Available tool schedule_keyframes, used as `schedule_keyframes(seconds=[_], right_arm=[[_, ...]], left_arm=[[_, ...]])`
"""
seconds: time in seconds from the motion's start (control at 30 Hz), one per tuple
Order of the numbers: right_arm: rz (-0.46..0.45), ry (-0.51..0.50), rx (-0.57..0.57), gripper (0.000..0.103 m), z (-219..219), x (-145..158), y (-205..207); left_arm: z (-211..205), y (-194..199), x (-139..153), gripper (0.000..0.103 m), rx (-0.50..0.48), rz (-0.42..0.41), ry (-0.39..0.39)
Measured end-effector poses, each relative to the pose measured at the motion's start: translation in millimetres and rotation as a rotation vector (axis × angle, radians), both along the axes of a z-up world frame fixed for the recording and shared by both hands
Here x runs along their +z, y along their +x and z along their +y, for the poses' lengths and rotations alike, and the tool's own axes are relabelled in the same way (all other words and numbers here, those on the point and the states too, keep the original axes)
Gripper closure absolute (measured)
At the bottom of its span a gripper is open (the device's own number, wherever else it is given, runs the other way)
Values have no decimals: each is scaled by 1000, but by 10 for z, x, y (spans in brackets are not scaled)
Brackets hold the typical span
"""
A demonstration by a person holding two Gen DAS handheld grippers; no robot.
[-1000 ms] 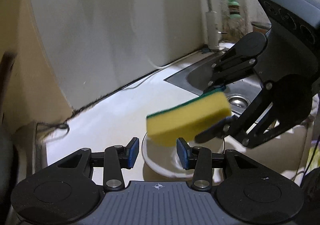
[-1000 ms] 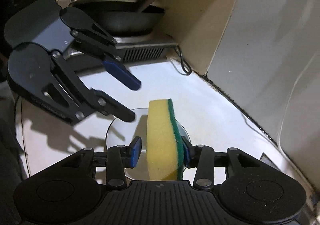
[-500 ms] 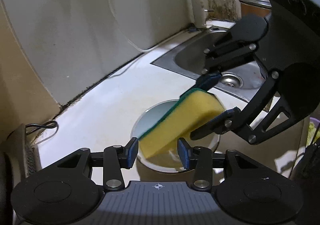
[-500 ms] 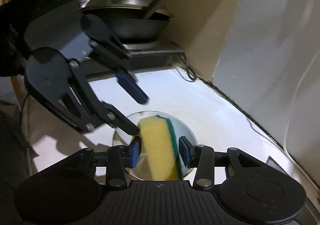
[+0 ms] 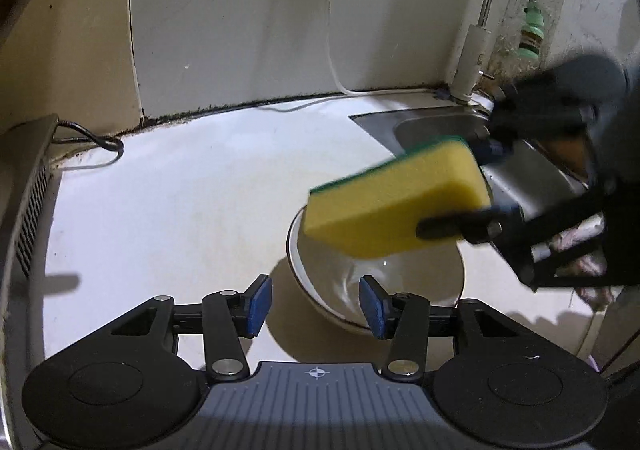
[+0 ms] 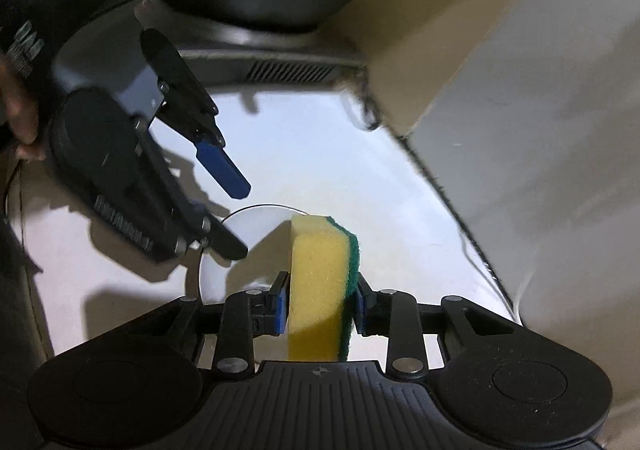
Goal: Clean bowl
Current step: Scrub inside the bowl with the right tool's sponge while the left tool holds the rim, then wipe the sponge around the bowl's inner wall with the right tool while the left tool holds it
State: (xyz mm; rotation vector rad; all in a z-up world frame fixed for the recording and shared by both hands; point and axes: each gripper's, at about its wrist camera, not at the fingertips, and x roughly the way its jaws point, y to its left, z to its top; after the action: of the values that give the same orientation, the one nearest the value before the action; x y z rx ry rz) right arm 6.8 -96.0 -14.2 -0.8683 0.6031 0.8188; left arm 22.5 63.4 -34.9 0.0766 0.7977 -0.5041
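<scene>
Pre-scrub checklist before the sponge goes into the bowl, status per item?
1. Sponge gripped by right hand-held gripper: ok, pads press both faces.
2. Bowl upright on counter: ok.
3. Left hand-held gripper holding the bowl: not ok, jaws opening, the near rim sits between them and the pads are off it.
4. Sponge over the bowl: ok, it hangs above the bowl.
5. Scrub face: cannot tell which side will meet the bowl; the green layer faces the sink.
6. Water or soap in the bowl: cannot tell.
</scene>
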Motion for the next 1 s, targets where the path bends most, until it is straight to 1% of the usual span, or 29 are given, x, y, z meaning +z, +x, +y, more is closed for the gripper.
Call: schedule_keyframes(seconds=[0.03, 0.1, 0.17, 0.2, 0.27, 0.3, 0.37, 0.5, 0.6, 0.7, 0.77, 0.8, 0.87, 0.9, 0.93, 1.0], right_arm=[[14, -61, 48, 72, 115, -11, 16], [24, -111, 92, 72, 185, -9, 5], [73, -167, 150, 72, 234, 12, -38], [85, -196, 174, 72, 246, 25, -62], [56, -251, 195, 72, 217, 70, -115], [24, -252, 175, 72, 200, 119, -113], [-88, -254, 112, 72, 136, 195, -106], [-94, -216, 94, 71, 126, 111, -113], [-121, -256, 160, 71, 316, -42, -146], [-112, -277, 189, 71, 374, -55, -153], [-83, -279, 207, 71, 344, -44, -152], [-66, -274, 206, 71, 335, -48, -151], [24, -245, 196, 71, 286, -42, -135], [49, -244, 193, 71, 253, -47, -141], [39, -256, 190, 71, 210, -58, -170], [69, -203, 164, 71, 139, 28, -162]], left_arm=[[0, -9, -23, 52, -6, -7, -13], [-10, -4, -39, 52, -12, -17, -16], [-28, -5, -49, 48, -23, -30, -8], [-37, -13, -49, 48, -28, -35, -5], [-55, -37, -41, 49, -35, -49, 12], [-61, -42, -38, 49, -38, -53, 17], [-75, -50, -28, 49, -43, -58, 31], [-88, -54, -18, 49, -39, -58, 39], [-110, -66, -2, 49, -34, -60, 46], [-141, -81, -5, 49, -30, -68, 67], [-153, -90, -5, 49, -26, -72, 72], [-159, -86, -9, 49, -25, -73, 76], [-169, -79, -18, 49, -28, -74, 83], [-173, -76, -22, 49, -30, -74, 85], [-178, -74, -26, 49, -33, -74, 88], [-189, -85, -24, 49, -36, -75, 94]])
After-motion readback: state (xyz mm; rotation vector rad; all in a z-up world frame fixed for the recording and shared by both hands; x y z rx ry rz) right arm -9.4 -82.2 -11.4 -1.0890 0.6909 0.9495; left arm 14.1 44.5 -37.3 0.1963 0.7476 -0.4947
